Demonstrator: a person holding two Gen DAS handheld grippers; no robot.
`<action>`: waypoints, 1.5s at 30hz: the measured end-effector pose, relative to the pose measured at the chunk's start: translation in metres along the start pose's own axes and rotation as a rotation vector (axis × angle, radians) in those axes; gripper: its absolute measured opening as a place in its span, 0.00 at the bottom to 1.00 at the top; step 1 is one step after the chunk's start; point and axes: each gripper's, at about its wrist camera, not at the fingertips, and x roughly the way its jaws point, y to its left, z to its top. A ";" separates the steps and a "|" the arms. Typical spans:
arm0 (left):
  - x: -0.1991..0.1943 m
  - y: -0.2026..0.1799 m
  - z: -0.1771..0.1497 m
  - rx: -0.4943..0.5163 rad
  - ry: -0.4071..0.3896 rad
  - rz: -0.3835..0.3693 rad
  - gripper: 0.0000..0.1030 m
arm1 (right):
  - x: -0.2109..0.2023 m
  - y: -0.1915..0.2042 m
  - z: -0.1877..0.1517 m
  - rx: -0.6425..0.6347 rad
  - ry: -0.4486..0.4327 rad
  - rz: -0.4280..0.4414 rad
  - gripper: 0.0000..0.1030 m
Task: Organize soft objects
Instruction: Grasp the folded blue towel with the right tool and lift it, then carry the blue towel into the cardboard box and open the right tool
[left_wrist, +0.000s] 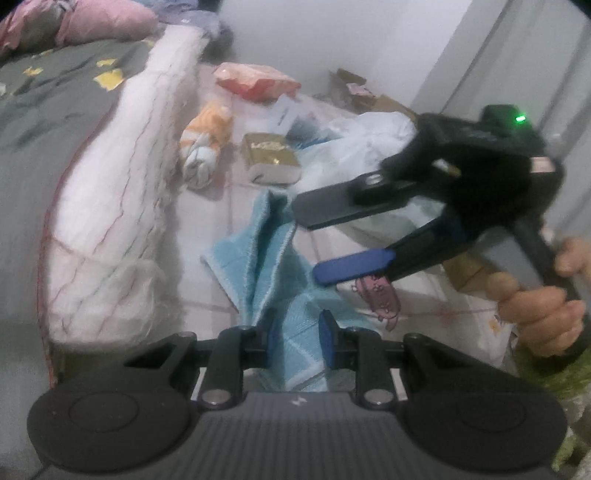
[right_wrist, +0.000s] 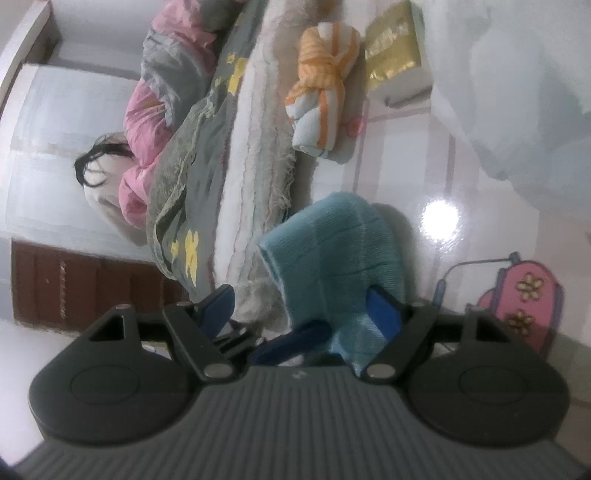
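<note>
Across the glossy pale tiled floor, a ceiling light glared back off the tiles, and white walls closed the room behind. Along one side ran a low mattress with frayed white edges, covered by a grey sheet with yellow patches and topped by pink bedding. A dark wooden door showed in the right wrist view beyond the bedding. Clutter filled the far floor: a loose white plastic bag, cardboard boxes, a pink packet, a gold box, and a rolled orange-and-white cloth beside the mattress edge. Bare tile remained only in a narrow strip between mattress and clutter. A light blue towel hung crumpled in that strip, its white-trimmed edge falling in folds. The left gripper was pinched on the towel's lower part. The right gripper, held by a hand, stood with jaws spread wide beside the towel, the cloth brushing one pad but not squeezed.
</note>
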 end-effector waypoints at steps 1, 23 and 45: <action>0.001 0.000 0.000 -0.004 0.000 0.004 0.24 | -0.004 0.002 -0.001 -0.019 -0.013 -0.014 0.76; 0.011 -0.011 0.002 -0.027 0.026 0.022 0.55 | 0.008 -0.007 -0.017 -0.093 -0.024 -0.163 0.24; -0.033 -0.106 0.069 0.175 -0.141 -0.171 0.44 | -0.108 0.027 -0.031 -0.130 -0.277 0.058 0.15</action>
